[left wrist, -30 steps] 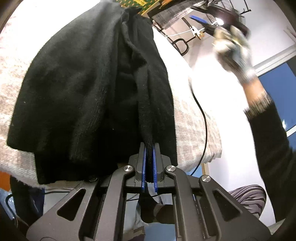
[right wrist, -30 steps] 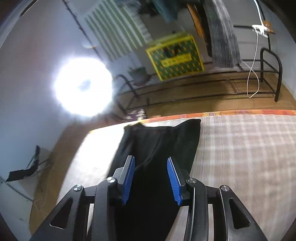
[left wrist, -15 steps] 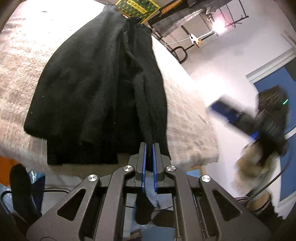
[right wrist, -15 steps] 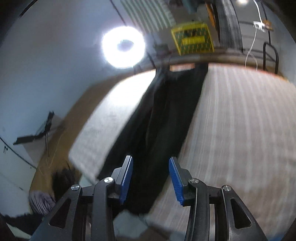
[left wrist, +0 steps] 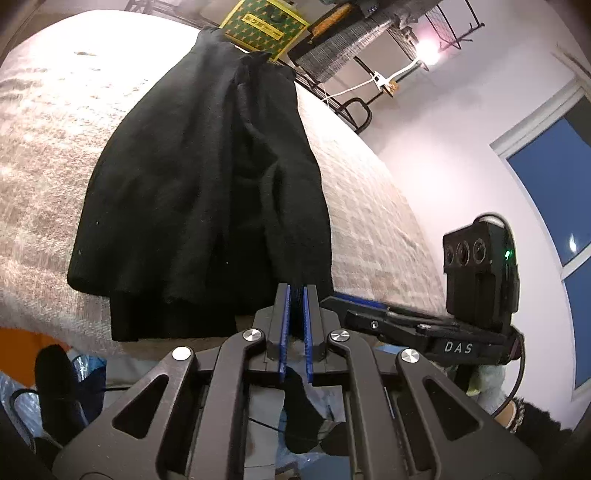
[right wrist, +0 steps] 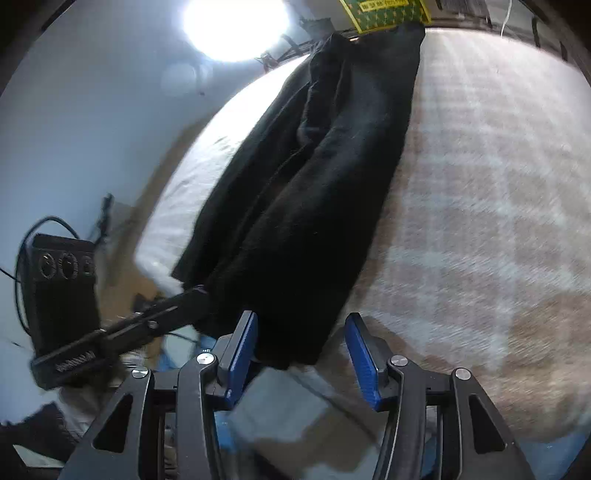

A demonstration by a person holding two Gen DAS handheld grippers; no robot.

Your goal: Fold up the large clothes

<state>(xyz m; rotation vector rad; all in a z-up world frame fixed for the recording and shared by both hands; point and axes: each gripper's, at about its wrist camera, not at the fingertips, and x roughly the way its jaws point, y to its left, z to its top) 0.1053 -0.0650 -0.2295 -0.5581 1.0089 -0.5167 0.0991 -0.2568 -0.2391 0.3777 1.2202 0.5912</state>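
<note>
A black knit garment (left wrist: pixel 207 177) lies lengthwise on the bed (left wrist: pixel 44 155), its near end hanging over the bed's front edge. My left gripper (left wrist: pixel 294 295) is shut on a narrow strip of that garment's near hem. In the right wrist view the same garment (right wrist: pixel 314 184) runs away from me, and my right gripper (right wrist: pixel 301 328) stands at its near end, jaws opening. The hem's corner lies between the blue pads, close to the left pad (right wrist: pixel 242 341), and is not pressed. The right gripper's body (left wrist: pixel 476 280) shows at the right of the left wrist view.
The bed carries a beige checked blanket (right wrist: pixel 480 192). Beyond the far end stand a green and yellow box (left wrist: pixel 264 22) and a metal rack (left wrist: pixel 354 107) with a white cable. A bright lamp (right wrist: pixel 236 22) glares at the upper left. The left gripper's body (right wrist: pixel 62 280) sits left of the garment.
The right gripper has swung down from high above the bed to the garment's near end, and its jaws stand wider. The left gripper has kept its hold on the hem.
</note>
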